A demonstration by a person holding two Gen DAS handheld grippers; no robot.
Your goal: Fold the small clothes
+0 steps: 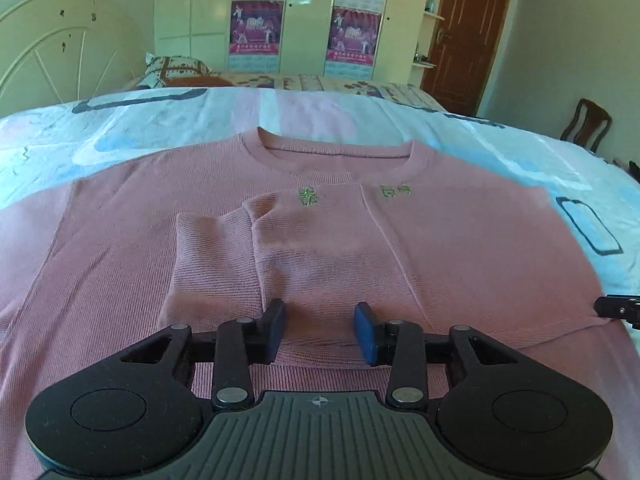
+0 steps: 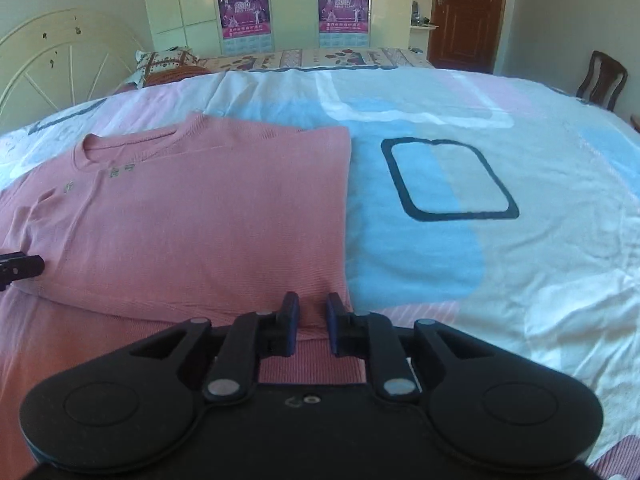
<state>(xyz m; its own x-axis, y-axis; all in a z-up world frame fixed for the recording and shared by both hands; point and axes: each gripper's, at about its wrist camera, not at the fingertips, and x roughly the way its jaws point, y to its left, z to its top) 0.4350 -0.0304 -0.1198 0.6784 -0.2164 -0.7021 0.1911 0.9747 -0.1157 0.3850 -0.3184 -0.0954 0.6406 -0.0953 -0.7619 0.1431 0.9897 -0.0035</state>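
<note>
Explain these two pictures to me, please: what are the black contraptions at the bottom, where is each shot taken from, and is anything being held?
Each black contraption is a pair of hand-held tongs with a camera on it, looking forward along its two blue-padded fingers. A person carries one in each hand; no person shows here. One picture comes from the left tongs, the other from the right tongs. Each also catches the other's tip at its edge. Both look down at a pink sweater lying on a bed with a blue, pink and white cover. Its sleeves are already folded in across the front. Both tongs hover at the sweater's near edge with a gap between their fingers, the right's narrower. Nothing is held. Behind are a wardrobe, a door and a chair.
</note>
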